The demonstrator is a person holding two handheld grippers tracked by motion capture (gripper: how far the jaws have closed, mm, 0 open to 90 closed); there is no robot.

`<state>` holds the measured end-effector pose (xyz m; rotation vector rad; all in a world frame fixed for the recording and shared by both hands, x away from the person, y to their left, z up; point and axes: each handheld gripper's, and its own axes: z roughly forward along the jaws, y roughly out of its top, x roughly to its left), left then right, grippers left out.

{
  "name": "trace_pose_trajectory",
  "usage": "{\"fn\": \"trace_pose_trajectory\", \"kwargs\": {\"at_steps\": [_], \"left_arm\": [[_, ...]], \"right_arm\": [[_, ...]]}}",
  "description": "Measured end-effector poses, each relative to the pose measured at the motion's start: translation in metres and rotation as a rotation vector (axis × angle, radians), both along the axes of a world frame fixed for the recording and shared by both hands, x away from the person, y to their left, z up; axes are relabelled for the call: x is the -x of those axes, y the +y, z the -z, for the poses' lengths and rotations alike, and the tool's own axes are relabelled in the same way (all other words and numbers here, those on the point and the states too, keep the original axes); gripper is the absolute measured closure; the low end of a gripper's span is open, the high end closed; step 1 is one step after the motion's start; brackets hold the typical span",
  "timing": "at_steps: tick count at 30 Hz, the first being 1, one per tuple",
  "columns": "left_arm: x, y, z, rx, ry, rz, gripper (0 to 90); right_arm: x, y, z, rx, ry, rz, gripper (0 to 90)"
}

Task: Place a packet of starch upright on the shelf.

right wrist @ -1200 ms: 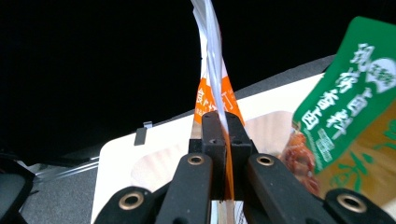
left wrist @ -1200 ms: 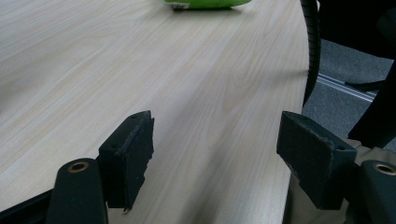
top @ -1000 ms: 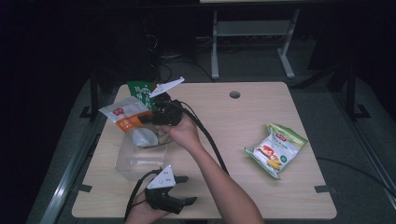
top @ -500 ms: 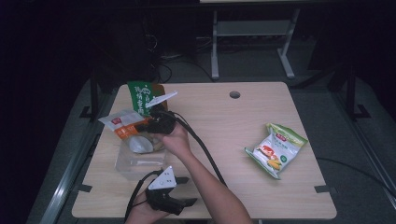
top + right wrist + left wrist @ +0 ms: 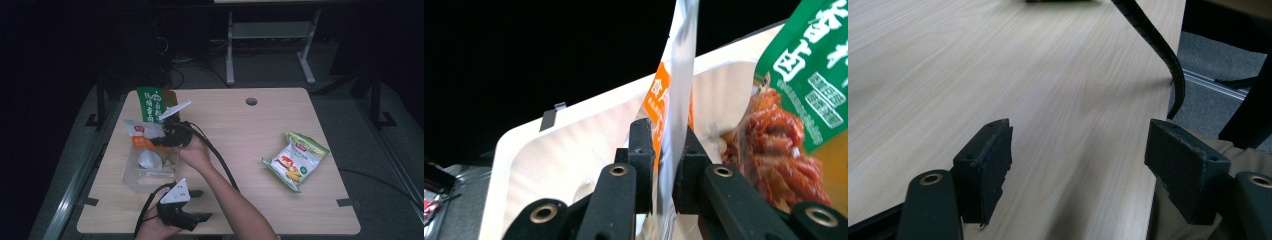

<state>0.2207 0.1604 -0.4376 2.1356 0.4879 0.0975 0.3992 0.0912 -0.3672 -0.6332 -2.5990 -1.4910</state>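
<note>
Two hand-held grippers: right [image 5: 663, 165], jaws just easing apart around the orange packet [image 5: 658, 107], should release above the bin [image 5: 131, 172]; left [image 5: 1083, 160] idles open.

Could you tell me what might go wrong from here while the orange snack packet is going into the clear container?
1. The right gripper has just been opening its jaws with the orange packet between them; the packet stands above the clear container's rim and may tip out.
2. The green packet leans right beside it and could be knocked over.
3. The left gripper rests open at the table edge, steadying nothing.
</note>
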Motion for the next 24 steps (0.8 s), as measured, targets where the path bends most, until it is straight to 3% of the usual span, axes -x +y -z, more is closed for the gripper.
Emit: {"fn": "trace_pose_trajectory", "kwargs": {"at_steps": [11,14,24], "left_arm": [[0.000,-0.001,0.001,-0.004,0.010,-0.006,26.4],[-0.001,-0.001,0.002,-0.006,0.010,-0.007,26.4],[-0.001,-0.003,0.004,-0.007,0.018,-0.003,26.0]], "right_arm": [[0.002,-0.012,-0.004,0.034,-0.029,-0.007,80.4],[0.004,-0.017,-0.006,0.023,-0.010,-0.010,78.5],[0.012,-0.035,-0.008,0.038,-0.013,-0.017,78.8]]}}
